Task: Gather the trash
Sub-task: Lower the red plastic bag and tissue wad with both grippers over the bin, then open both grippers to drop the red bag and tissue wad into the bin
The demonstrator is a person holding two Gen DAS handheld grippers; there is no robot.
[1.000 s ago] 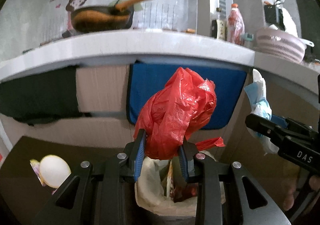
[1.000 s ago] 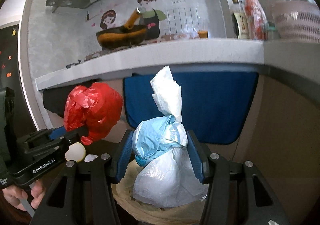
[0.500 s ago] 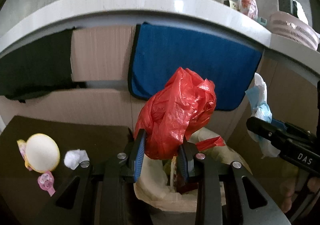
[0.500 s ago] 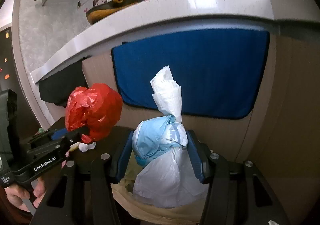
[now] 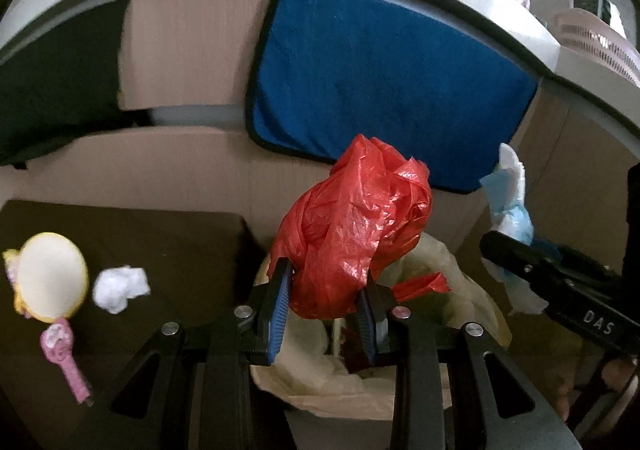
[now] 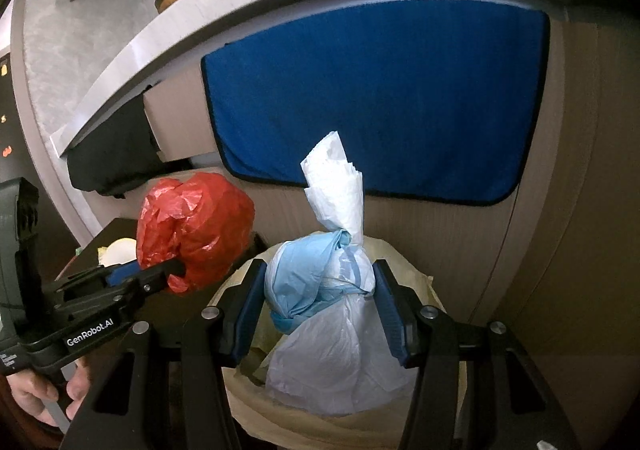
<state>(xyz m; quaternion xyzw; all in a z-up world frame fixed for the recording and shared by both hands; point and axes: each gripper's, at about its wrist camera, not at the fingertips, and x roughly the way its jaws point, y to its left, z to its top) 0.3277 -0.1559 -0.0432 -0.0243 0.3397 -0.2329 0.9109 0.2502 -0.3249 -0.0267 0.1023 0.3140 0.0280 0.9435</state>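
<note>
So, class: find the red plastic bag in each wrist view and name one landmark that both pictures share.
Left wrist view: the red plastic bag sits at centre, clamped in the left gripper, above the bin.
Right wrist view: the same bag is at middle left, beside the white and blue bag.
Shared landmark: the blue cloth hanging behind.
</note>
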